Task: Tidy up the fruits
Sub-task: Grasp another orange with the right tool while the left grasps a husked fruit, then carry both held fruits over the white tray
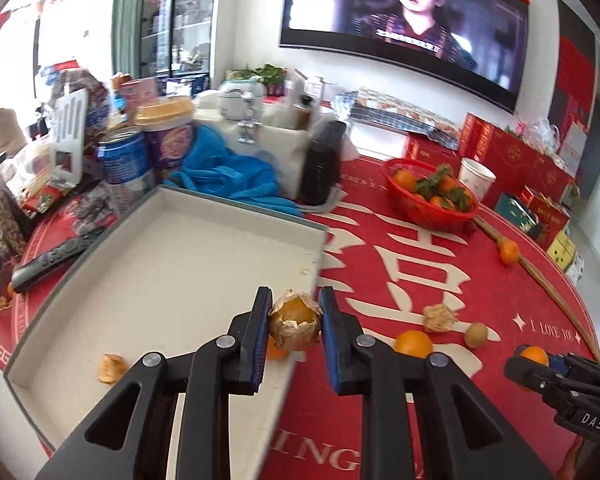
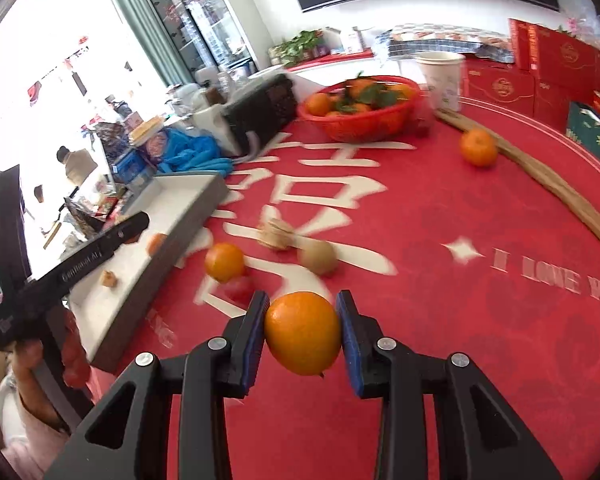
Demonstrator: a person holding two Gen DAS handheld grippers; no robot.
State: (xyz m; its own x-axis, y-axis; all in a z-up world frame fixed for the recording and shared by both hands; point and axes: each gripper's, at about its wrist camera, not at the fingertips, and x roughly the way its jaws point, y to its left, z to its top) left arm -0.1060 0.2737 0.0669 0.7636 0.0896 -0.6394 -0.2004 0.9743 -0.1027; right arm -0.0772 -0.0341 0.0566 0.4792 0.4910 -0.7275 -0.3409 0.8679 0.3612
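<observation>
Fruits first, from the left wrist: a husked physalis (image 1: 295,326) is pinched between the left gripper (image 1: 294,330) pads above the white tray's (image 1: 172,248) right edge. From the right wrist: the right gripper (image 2: 302,334) clamps a mandarin (image 2: 302,333) above the red tablecloth (image 2: 440,300).

Bare white tray (image 1: 148,264) floor lies open — loose fruit dots the tablecloth (image 2: 440,240) beside it.

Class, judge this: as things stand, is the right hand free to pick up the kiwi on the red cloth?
Probably not yet: the right tongs are shut on an orange. The kiwi itself lies uncovered just ahead on the cloth.
</observation>
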